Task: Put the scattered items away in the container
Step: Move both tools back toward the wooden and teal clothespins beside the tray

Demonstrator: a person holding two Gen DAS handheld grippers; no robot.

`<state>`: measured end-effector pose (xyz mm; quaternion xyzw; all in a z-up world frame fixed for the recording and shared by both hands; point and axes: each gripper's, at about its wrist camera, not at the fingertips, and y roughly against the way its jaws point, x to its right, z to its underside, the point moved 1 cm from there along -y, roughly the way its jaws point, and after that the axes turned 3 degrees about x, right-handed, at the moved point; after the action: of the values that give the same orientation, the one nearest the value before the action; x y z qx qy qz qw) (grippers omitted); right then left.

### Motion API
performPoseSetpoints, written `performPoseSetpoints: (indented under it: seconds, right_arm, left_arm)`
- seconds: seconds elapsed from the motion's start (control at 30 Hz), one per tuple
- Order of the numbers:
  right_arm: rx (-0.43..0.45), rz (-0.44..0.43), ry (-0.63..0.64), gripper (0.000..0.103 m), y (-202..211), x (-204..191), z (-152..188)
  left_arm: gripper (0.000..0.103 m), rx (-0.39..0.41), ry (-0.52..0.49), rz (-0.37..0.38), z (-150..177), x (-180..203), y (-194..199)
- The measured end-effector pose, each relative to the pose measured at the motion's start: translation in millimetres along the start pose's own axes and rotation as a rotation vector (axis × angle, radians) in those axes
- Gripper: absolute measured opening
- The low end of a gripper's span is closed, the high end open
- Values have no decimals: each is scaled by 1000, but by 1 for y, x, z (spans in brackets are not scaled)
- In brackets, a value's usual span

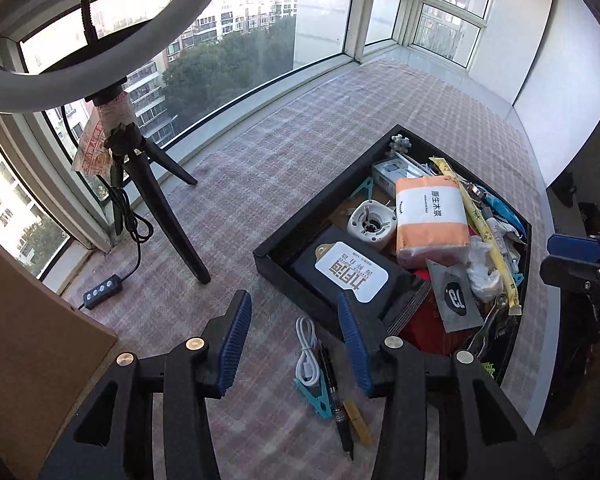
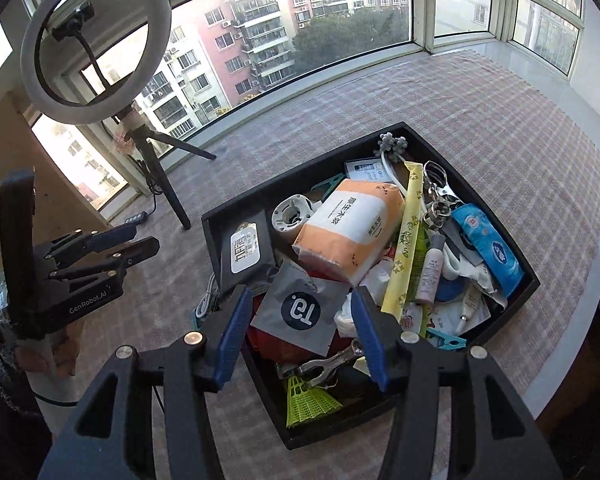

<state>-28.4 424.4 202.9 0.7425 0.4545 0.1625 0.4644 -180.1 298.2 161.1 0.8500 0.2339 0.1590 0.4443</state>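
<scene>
A: How far along is the tidying?

B: Mostly done, I'd say. The tray (image 2: 534,280) is heaped — tissue pack (image 2: 350,232), grey pouch (image 2: 300,308), yellow sachet (image 2: 406,244), shuttlecock (image 2: 306,402), metal clips and more, all inside its walls.

A: What's left out?

B: A small cluster on the cloth (image 1: 260,184) just off the tray's near-left side: a white cable (image 1: 306,354), a black pen (image 1: 334,394), a teal clip (image 1: 314,398) and a wooden peg (image 1: 360,422), lying touching or nearly so.

A: And the tools?

B: The left gripper (image 1: 296,344) hangs over that cluster, jaws apart and empty — the cable shows between them on the cloth, but the pads don't touch it. The right gripper (image 2: 306,338) is over the tray's near end, also parted, gripping nothing; the pouch lies below the gap.

A: So four things to go?

B: As far as I can see, yes. Anything hidden behind the grippers I can't tell.
</scene>
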Motion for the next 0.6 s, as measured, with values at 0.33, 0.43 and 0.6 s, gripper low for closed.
performPoseSetpoints:
  seconds: [0.33,0.43,0.6]
  right_arm:
    - [-182,-74,65,45,-62,-73,87]
    - [-196,-41,69,42,-78,-80,100]
    - [-211,-20,37,42,-95,-77,108]
  left_arm:
    - [33,-117,88,37,72,-15,-38]
    - [33,-132,106,55,84,-13,-46]
    - [33,-146,127,71,98,-10,-58]
